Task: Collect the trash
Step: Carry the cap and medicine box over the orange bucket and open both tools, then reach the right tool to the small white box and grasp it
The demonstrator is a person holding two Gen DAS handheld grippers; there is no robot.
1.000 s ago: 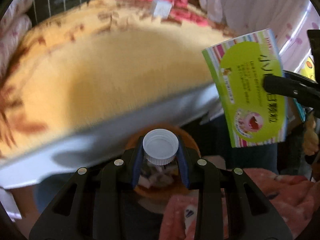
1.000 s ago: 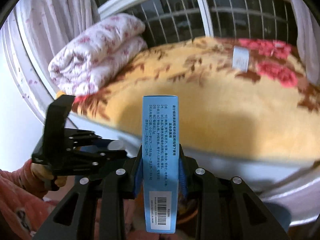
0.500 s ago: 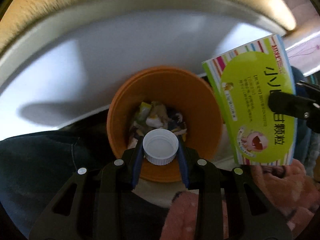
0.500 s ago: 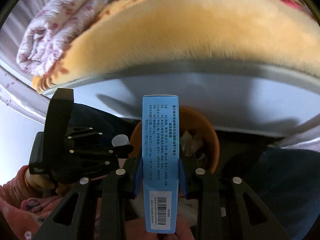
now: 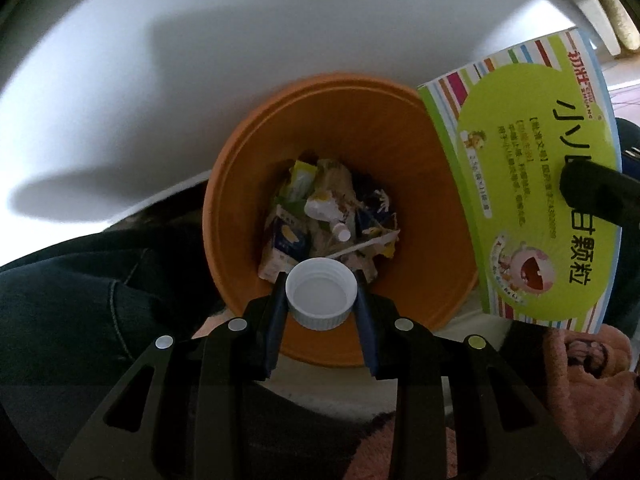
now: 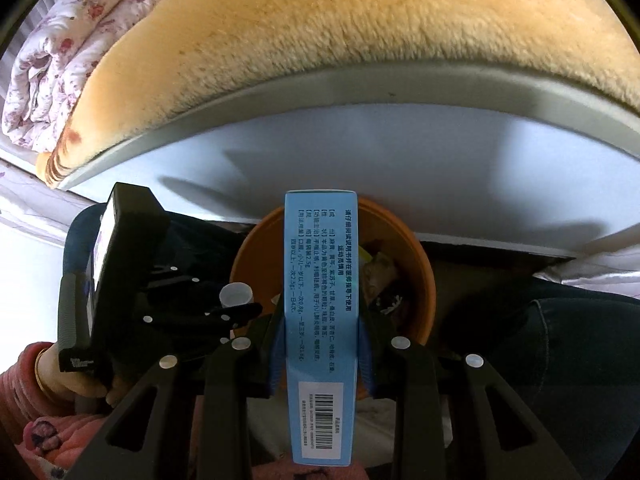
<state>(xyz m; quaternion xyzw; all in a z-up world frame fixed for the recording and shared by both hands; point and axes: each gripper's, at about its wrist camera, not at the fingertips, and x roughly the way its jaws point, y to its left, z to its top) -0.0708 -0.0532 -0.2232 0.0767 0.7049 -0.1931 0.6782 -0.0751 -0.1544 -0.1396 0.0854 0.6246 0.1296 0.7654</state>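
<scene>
My left gripper (image 5: 321,300) is shut on a white bottle cap (image 5: 321,298) and holds it over the near rim of an orange trash bin (image 5: 360,128) with several wrappers and scraps inside. My right gripper (image 6: 320,320) is shut on a tall medicine box (image 6: 320,300), blue on its narrow side and green and striped on its face (image 5: 532,208). The box is upright over the bin (image 6: 420,280). The left gripper (image 6: 236,312) with the cap (image 6: 236,294) shows in the right wrist view, left of the box.
A white bed frame (image 6: 400,152) stands right behind the bin, with a yellow plush blanket (image 6: 340,32) on top and a rolled floral quilt (image 6: 60,52) at far left. Dark jeans (image 5: 80,300) lie beside the bin. My pink sleeve (image 6: 24,400) is at lower left.
Both grippers have tilted down and come closer to the orange bin, which now fills more of both views. The bed has slid up. The cap and the box stay gripped.
</scene>
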